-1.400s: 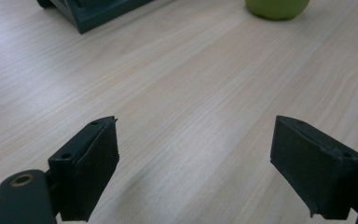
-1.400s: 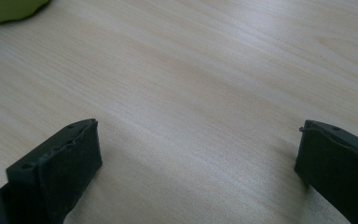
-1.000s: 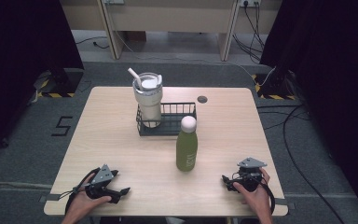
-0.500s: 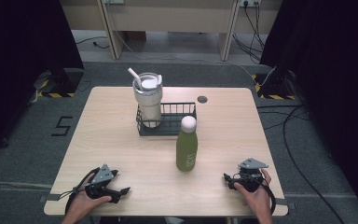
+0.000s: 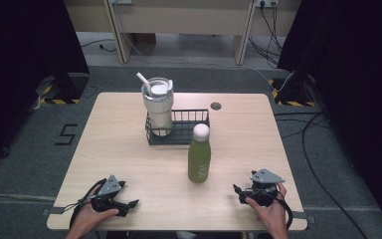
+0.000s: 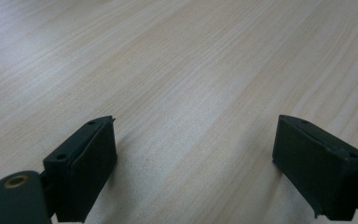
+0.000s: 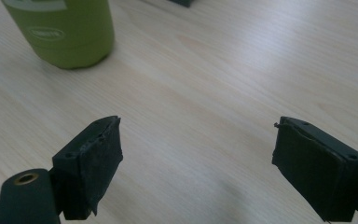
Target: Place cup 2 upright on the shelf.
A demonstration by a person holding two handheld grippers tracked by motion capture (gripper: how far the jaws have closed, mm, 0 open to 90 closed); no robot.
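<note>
Resting at the near edge of the pale wooden table [image 5: 124, 154], left gripper [image 5: 128, 194] in one hand, jaws spread wide over bare wood, nothing between them; unmoved since the earlier frame. Right gripper [image 5: 238, 194] opposite, near the right corner, jaws just closing, yet apart, gripping nothing, only tabletop between. Beyond and left of it, upright green bottle with a white cap [image 5: 199, 159], well apart from both grippers, in the same spot as before. Farther back, black wire basket [image 5: 189, 112], holding a cream lidded tumbler with a straw [image 5: 157, 107], unchanged too.
</note>
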